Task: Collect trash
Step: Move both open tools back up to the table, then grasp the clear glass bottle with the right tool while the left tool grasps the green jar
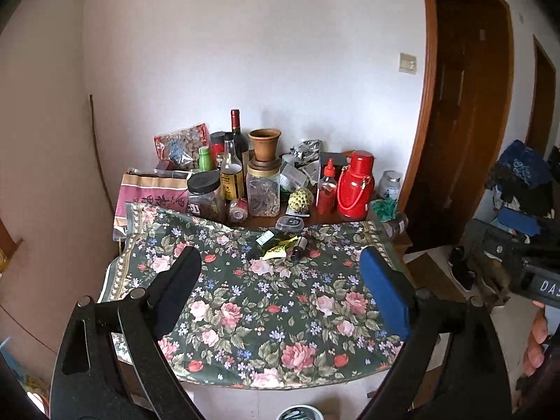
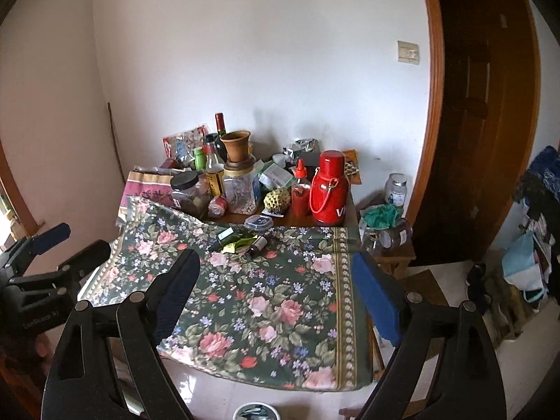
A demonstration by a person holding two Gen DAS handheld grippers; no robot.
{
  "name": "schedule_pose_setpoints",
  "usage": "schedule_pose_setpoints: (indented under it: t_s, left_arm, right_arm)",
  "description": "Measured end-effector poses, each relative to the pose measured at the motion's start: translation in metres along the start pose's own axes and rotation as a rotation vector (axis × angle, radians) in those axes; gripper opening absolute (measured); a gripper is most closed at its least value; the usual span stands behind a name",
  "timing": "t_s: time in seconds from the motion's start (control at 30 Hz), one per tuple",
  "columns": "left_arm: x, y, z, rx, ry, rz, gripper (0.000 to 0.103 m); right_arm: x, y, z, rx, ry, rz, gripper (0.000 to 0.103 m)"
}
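Observation:
A small heap of trash lies at the far middle of the floral tablecloth [image 1: 266, 301]: a yellow-green wrapper [image 1: 279, 247], a dark green bottle [image 1: 261, 241] on its side and a small brown bottle [image 1: 299, 246]. The same wrapper [image 2: 241, 244] and brown bottle [image 2: 257, 245] show in the right wrist view. My left gripper [image 1: 281, 262] is open and empty, held above the near part of the cloth. My right gripper [image 2: 276, 266] is open and empty, also well short of the heap. A bin [image 1: 301, 413] sits on the floor below the table's near edge.
Jars, bottles, a clay pot [image 1: 265, 143], a red flask [image 1: 356, 185] and a clear lidded box [image 1: 288, 223] crowd the table's back. A wooden door [image 1: 465, 105] stands to the right. Clutter and a stool with jars [image 2: 385, 234] lie right of the table.

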State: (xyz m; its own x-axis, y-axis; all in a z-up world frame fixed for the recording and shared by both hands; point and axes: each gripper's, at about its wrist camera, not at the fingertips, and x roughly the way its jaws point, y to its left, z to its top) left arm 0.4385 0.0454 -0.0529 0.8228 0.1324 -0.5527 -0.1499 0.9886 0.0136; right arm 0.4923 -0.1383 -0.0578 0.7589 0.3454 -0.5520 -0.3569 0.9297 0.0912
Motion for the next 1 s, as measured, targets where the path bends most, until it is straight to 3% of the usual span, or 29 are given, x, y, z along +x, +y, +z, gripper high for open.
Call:
schedule_pose_setpoints:
  t_s: [0.17,0.37,0.6,0.77,1.0]
  left_arm:
    - [0.038,0.007,0.011,0.004,0.041,0.014,0.092]
    - [0.101,0.041,0.026,0.025,0.091,-0.007,0.092]
    - [0.199,0.092,0.043,0.052,0.163,0.0,0.092]
    - [0.273,0.11,0.033,0.046,0.236,-0.045,0.092]
    - [0.354,0.106,0.013,0.091,0.35,-0.138,0.092]
  right_arm:
    - [0.042,-0.003,0.009,0.01,0.065,0.015,0.086]
    - [0.096,0.001,0.02,0.038,0.122,-0.023,0.086]
    - [0.194,0.009,0.024,0.17,0.263,-0.066,0.086]
    - [0.271,0.005,0.013,0.258,0.373,-0.089,0.086]
    - [0.365,0.0,-0.012,0.303,0.515,-0.112,0.083]
